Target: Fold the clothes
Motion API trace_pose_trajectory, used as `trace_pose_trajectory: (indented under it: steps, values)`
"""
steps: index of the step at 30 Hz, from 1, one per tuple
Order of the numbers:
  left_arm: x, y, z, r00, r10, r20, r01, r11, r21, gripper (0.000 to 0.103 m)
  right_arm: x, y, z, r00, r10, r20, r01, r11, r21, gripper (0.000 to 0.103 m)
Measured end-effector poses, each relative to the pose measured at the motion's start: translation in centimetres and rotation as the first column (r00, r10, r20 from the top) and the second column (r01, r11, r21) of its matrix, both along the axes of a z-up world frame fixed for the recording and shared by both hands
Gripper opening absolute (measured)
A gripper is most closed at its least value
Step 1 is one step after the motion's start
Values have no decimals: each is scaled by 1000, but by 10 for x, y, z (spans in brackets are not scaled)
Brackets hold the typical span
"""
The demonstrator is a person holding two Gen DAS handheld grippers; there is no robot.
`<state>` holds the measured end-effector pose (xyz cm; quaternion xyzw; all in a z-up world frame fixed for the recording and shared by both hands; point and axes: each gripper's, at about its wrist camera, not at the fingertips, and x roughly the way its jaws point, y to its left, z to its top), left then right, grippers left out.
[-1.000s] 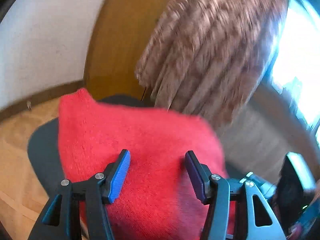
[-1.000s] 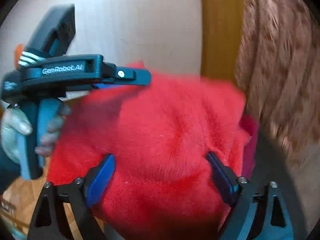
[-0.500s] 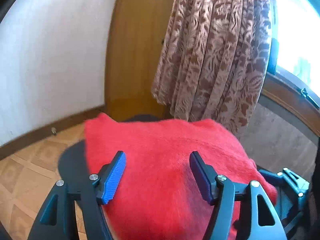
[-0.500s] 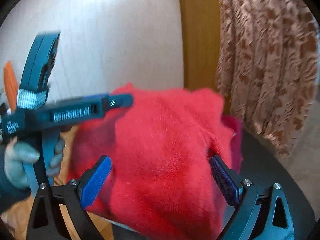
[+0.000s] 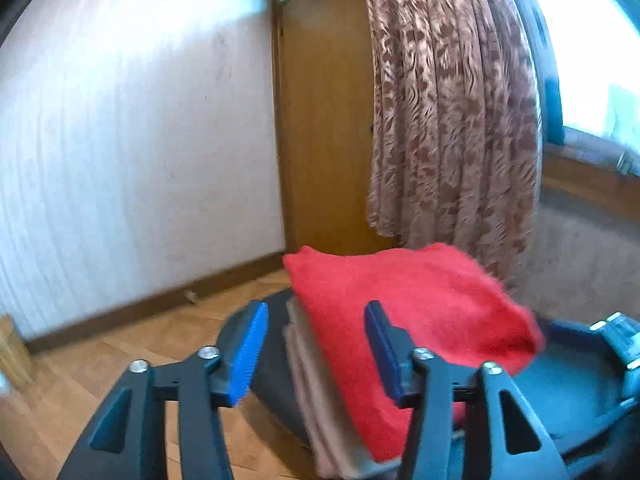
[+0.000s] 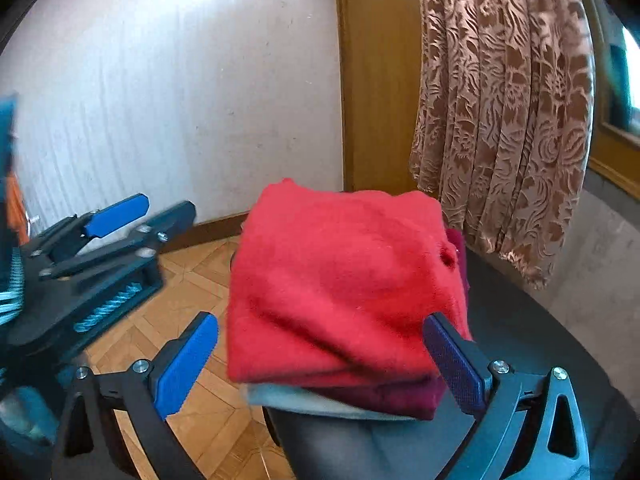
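1. Grippers come first, nearest the cameras. The left gripper has its blue-padded jaws partly apart; they have just been closing, yet nothing is between them and they hold nothing. It hangs off the pile's left side, over the near left edge of the table.

2. The right gripper has its jaws spread wide on either side of the pile's near edge. The pads do not seem to press the cloth, so it holds nothing. Both pairs of tongs being free and clear suggests the placing is done and the pile is left to rest by itself.

3. The red sweater, folded into a thick square, lies on top of a small stack. It sits at the left edge of the dark round table, with its near left corner hanging slightly past the rim.

4. Under it, a maroon garment and a pale grey garment show at the near edge. The stacking probably keeps finished pieces together. The left view shows beige folded layers there too.

5. Beyond the table lies a parquet floor, then a white wall, a wooden door and a brown patterned curtain by a bright window.
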<state>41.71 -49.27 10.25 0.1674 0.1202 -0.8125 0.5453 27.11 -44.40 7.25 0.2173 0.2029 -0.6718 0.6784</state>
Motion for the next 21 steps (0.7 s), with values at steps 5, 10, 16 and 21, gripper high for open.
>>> trace_pose_trajectory:
  steps: [5,10,16,21]
  values:
    - [35,10,-9,983,-56,-175,69,995,69,49,20,7,-5,999,-7,-54,7,1000,2,103]
    - [26,6,-28,995,-20,-94,29,994,105,49,32,13,-7,992,-20,-128,20,1000,-1,103]
    - [27,10,-44,995,-10,-102,26,988,152,47,38,17,-15,987,-22,-157,24,1000,10,103]
    - [27,16,-51,995,-20,-95,35,986,163,43,37,21,-20,987,-23,-161,27,999,21,103]
